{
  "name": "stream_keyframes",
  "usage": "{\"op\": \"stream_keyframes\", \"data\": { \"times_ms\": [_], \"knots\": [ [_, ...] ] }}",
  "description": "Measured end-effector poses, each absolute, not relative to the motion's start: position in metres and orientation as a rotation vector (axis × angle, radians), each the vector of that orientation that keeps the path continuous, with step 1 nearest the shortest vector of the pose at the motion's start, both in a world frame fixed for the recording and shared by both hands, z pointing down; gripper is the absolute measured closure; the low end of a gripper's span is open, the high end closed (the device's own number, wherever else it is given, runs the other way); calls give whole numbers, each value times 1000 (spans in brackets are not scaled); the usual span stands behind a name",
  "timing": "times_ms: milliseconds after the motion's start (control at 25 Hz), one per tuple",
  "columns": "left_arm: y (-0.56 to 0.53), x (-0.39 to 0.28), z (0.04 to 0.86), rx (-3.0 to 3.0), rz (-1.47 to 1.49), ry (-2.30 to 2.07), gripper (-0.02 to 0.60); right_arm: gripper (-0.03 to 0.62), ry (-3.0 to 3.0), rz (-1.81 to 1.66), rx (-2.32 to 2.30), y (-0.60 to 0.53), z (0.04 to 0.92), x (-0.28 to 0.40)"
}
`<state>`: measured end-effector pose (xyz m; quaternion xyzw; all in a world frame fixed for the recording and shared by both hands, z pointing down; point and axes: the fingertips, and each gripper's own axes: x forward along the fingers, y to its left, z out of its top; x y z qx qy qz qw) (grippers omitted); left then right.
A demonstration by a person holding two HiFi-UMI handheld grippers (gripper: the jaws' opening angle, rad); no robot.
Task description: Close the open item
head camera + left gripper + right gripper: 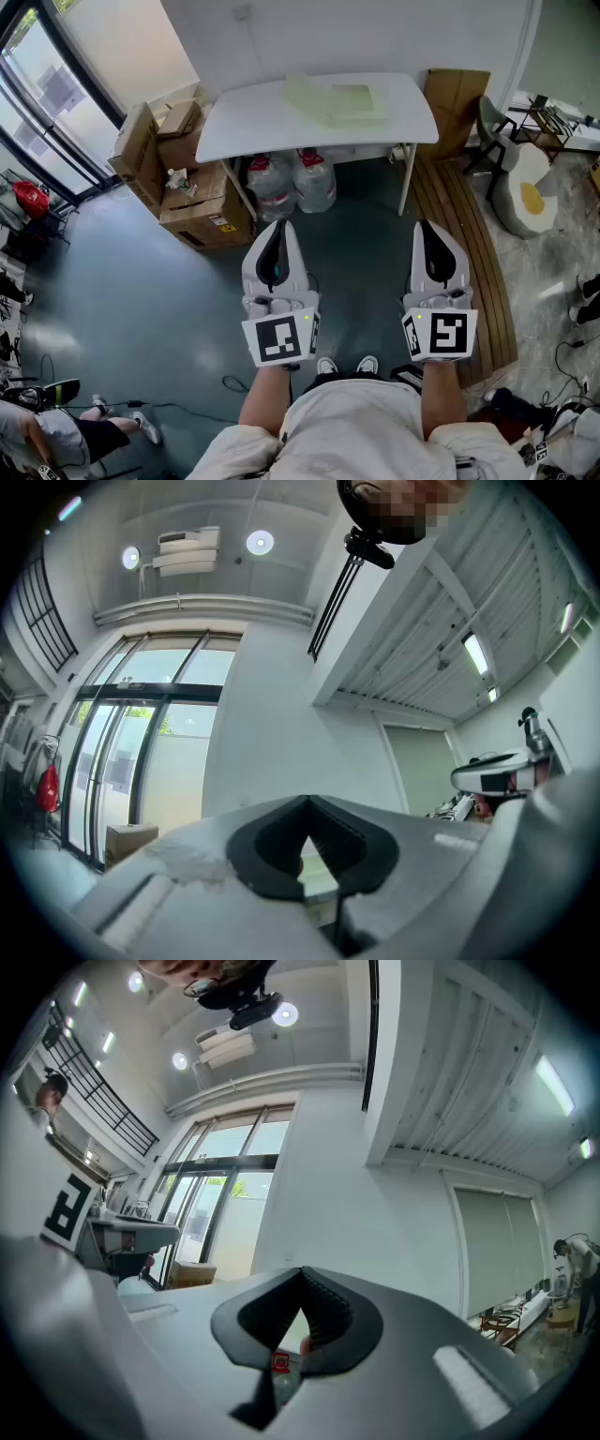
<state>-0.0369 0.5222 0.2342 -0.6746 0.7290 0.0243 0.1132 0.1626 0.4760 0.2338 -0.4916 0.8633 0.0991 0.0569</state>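
Head view, from above the person's shoulders. The left gripper (pixel 277 225) and the right gripper (pixel 427 225) are held side by side at waist height over the dark floor (pixel 141 309), both aimed towards the white table (pixel 253 122) against the far wall.

The task's thing, a pale green flat item (pixel 337 101), lies spread open on the tabletop, towards its back edge and slightly right of centre. It sits well apart from both sets of fingers, ahead of them and between their two lines of aim (a little nearer the right one); neither gripper touches it.

Left gripper view: the left gripper (pixel 307 801) has its jaws drawn together, the black pads (pixel 272 855) meeting at the tip and gripping nothing.

Right gripper view: the right gripper (pixel 300 1271) stands the same way, jaws together, its ribbed pads (pixel 323 1312) touching at the tip with nothing clamped.

Surroundings: two water jugs (pixel 314 183) stand under the table, stacked cardboard boxes (pixel 197 202) just beside its left leg, and a slatted wooden platform (pixel 469 234) to its right. Which part of the green item is its cover cannot be told at this range.
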Motion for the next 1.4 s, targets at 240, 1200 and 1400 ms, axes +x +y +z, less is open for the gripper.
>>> {"op": "stream_keyframes", "data": {
  "times_ms": [240,1200,1400],
  "knots": [
    [522,-3,227,-1969,95,2106,580,593,2647,273,-1480,475,240,188],
    [507,55,258,-1962,21,2125,580,592,2716,106,-1442,449,288,234],
    [489,43,261,-1975,48,2124,580,592,2735,145,-1458,433,289,220]
  ]
}}
